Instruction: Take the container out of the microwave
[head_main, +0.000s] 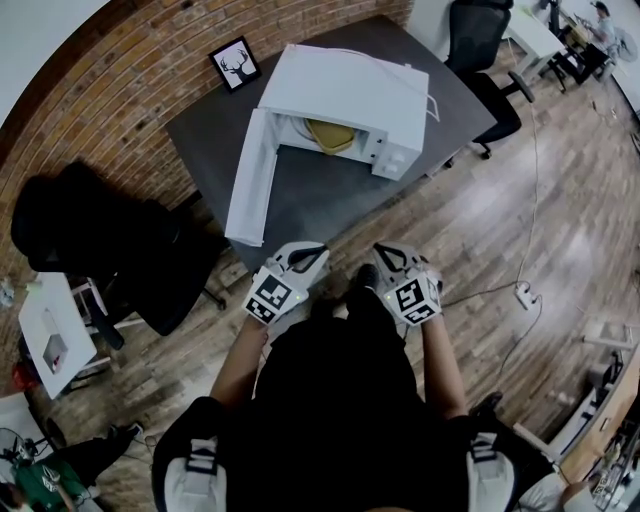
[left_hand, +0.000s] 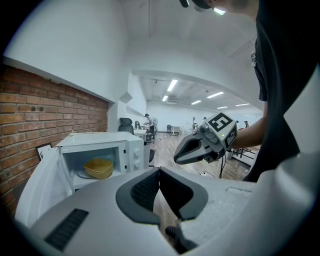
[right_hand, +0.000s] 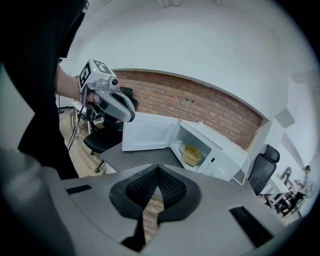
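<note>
dark grey square surface (head_main: 320, 195) is set against red brick wall (head_main: 130, 70), wooden plank floor (head_main: 560, 230) around | open-doored white microwave (head_main: 350, 95) is stood on it | yellow plastic container (head_main: 330, 133) is seen inside | left claw (left_hand: 159, 172), right claw (right_hand: 158, 171) are closed, empty

Dark table (head_main: 330, 195) just ahead of left claw (head_main: 304, 259) and right claw (head_main: 391, 259). Brick wall (head_main: 120, 110) ahead, leftward. Wood floor (head_main: 520, 230) right of right claw. Black chair (head_main: 482, 50) far ahead-right. Ceiling strip lights (left_hand: 171, 85) lit.

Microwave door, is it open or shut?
Open: the door stands wide off the microwave, and the yellow container sits exposed inside.
</note>
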